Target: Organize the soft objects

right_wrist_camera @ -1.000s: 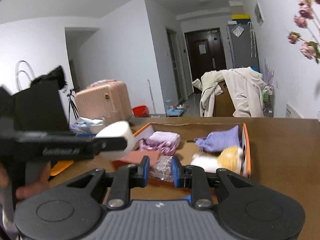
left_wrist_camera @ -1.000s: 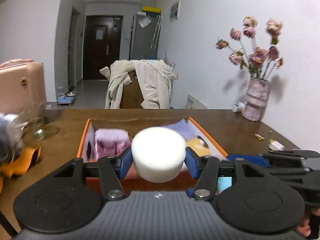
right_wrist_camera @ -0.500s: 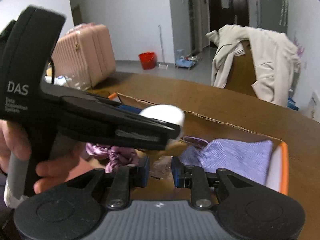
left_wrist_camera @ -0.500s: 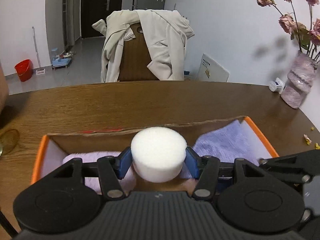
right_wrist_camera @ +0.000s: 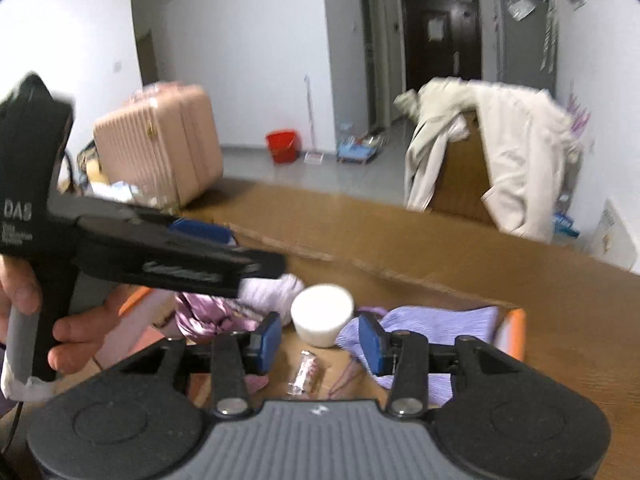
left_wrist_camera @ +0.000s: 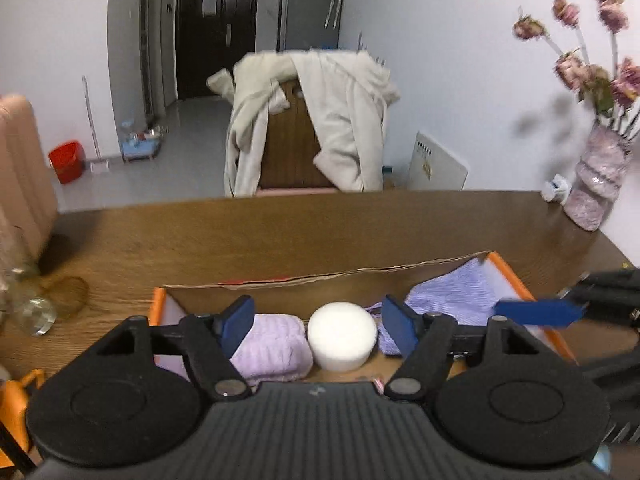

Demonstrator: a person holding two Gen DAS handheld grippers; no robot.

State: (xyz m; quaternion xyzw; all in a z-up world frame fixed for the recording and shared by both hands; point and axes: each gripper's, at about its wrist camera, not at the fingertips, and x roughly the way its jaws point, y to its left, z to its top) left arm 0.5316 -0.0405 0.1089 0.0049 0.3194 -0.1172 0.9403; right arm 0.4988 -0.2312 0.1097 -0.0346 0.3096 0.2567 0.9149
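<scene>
An orange-rimmed box (left_wrist_camera: pixel 508 272) on the wooden table holds a lilac folded towel (left_wrist_camera: pixel 272 346), a purple knit cloth (left_wrist_camera: pixel 452 296) and a white foam cylinder (left_wrist_camera: pixel 342 336). My left gripper (left_wrist_camera: pixel 318 328) hangs over the box, its jaws opening, both blue pads clear of the cylinder below them. My right gripper (right_wrist_camera: pixel 319 340) is also opening above the box floor. A small clear-wrapped packet (right_wrist_camera: pixel 304 374) lies loose under it. The cylinder (right_wrist_camera: pixel 322 314) stands just beyond its pads, beside the purple cloth (right_wrist_camera: pixel 432 324). A hand (right_wrist_camera: pixel 76 332) holds the left gripper (right_wrist_camera: pixel 180 256).
A vase of dried flowers (left_wrist_camera: pixel 596 188) stands at the table's far right corner. Glassware (left_wrist_camera: pixel 36 312) and an orange item (left_wrist_camera: pixel 16 400) sit at the left. A chair draped with a coat (left_wrist_camera: pixel 312 120) is behind the table, and a pink suitcase (right_wrist_camera: pixel 160 148) on the left.
Both grippers moved forward over the box. The left jaws opened and the white cylinder dropped into the box. The right jaws opened and let go of the clear-wrapped packet.
</scene>
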